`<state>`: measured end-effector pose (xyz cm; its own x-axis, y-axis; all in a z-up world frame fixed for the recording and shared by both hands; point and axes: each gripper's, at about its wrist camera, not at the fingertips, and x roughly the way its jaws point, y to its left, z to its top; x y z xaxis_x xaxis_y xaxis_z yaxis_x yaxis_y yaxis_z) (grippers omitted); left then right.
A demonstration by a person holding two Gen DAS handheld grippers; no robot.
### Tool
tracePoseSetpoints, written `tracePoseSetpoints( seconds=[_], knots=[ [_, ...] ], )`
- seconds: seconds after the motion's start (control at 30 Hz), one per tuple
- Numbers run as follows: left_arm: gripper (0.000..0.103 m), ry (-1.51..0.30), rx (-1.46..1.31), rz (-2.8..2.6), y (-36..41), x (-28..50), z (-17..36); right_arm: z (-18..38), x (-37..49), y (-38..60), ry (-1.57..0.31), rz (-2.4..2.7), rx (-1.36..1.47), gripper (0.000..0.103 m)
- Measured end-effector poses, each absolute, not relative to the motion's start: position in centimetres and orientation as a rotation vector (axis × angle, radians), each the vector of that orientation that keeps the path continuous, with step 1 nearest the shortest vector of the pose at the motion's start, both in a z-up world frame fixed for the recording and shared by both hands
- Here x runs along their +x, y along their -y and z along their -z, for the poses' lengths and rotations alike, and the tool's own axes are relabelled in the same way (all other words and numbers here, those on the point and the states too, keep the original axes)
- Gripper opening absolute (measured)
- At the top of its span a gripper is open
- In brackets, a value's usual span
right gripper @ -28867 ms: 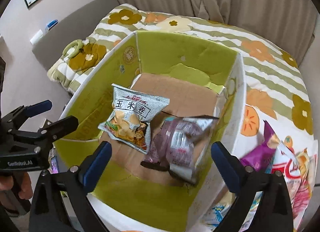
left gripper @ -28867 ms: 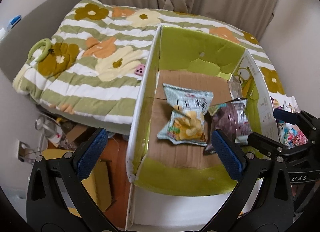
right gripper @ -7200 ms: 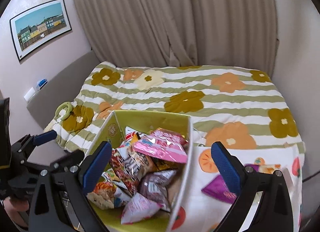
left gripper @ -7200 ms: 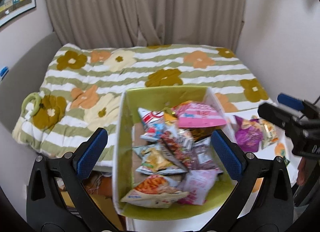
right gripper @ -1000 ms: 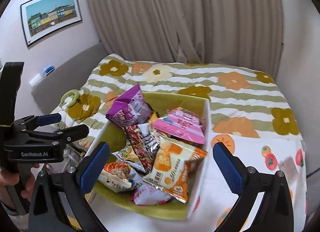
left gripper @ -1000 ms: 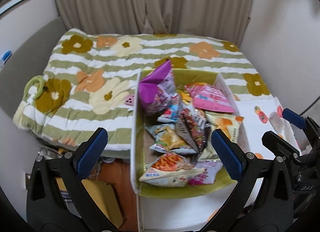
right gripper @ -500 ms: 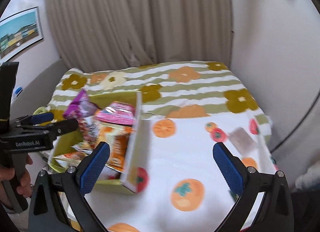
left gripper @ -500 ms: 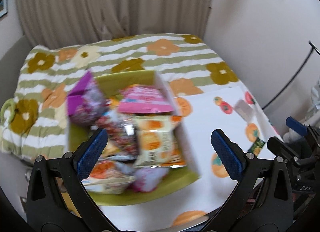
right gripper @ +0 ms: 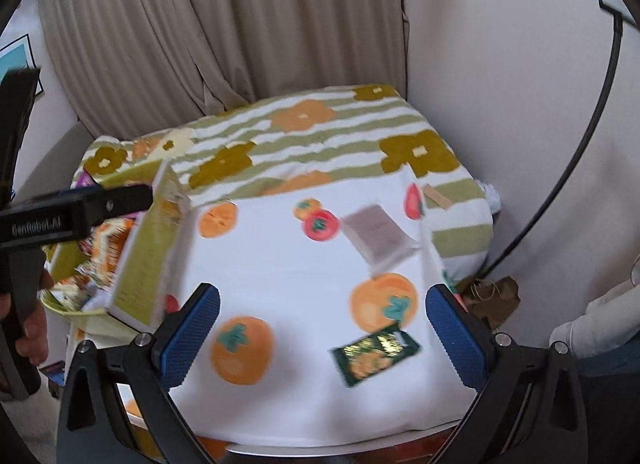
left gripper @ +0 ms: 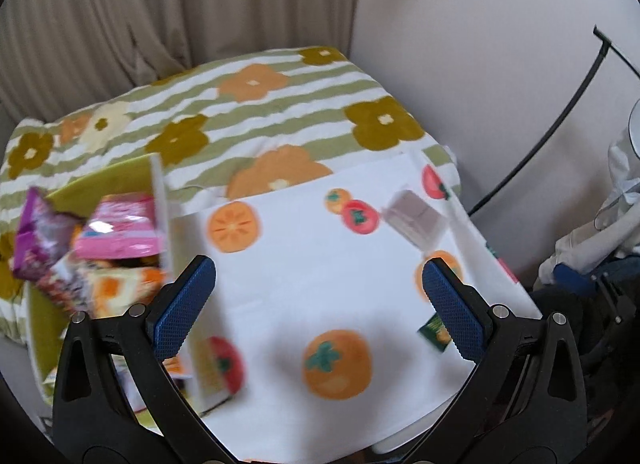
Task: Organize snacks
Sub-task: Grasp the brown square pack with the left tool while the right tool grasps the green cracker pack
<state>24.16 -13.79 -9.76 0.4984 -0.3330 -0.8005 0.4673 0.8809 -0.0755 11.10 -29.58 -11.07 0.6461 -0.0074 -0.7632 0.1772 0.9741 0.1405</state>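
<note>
Nearest, the right gripper [right gripper: 322, 334] hangs spread wide and holding nothing above the white fruit-print cloth [right gripper: 288, 264]. Just beyond its tips, at about 1 o'clock, a dark green snack packet [right gripper: 374, 354] lies flat on the cloth. Farther on, near 12 o'clock, a pale grey packet [right gripper: 376, 236] also rests there. The left gripper [left gripper: 318, 306] is likewise wide apart and empty. At its 9 o'clock stands the green box [left gripper: 158, 199], crammed with snack bags, a pink bag [left gripper: 120, 229] on top. Beyond lies the striped floral quilt [right gripper: 320, 135], then the beige curtain [right gripper: 224, 23].
</note>
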Motion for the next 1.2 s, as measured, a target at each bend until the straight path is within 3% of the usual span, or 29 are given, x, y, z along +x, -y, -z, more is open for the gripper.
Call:
tracePoseSetpoints(
  seconds=[0.23, 0.6, 0.87, 1.1, 1.2],
  knots=[
    [0.102, -1.008, 0.270, 0.622, 22.8, 26.5, 13.7, 14.6, 11.2, 33.6, -0.951, 0.101, 0.250, 0.103],
    [0.102, -1.138, 0.634, 0.833, 34.7, 30.4, 24.1, 20.3, 11.7, 35.1, -1.059, 0.197, 0.393, 0.103],
    [0.102, -1.113, 0.829, 0.886, 37.7, 30.6, 28.6, 23.4, 12.4, 34.2, -1.115, 0.295, 0.499, 0.103],
    [0.102, -1.143, 0.831, 0.919, 38.8, 32.3, 30.4, 25.7, 13.3, 33.1, -1.166, 0.382, 0.534, 0.102],
    [0.103, -1.177, 0.812, 0.940, 39.0, 32.8, 31.2, 26.3, 13.4, 32.7, -1.177, 0.411, 0.532, 0.095]
  ],
)
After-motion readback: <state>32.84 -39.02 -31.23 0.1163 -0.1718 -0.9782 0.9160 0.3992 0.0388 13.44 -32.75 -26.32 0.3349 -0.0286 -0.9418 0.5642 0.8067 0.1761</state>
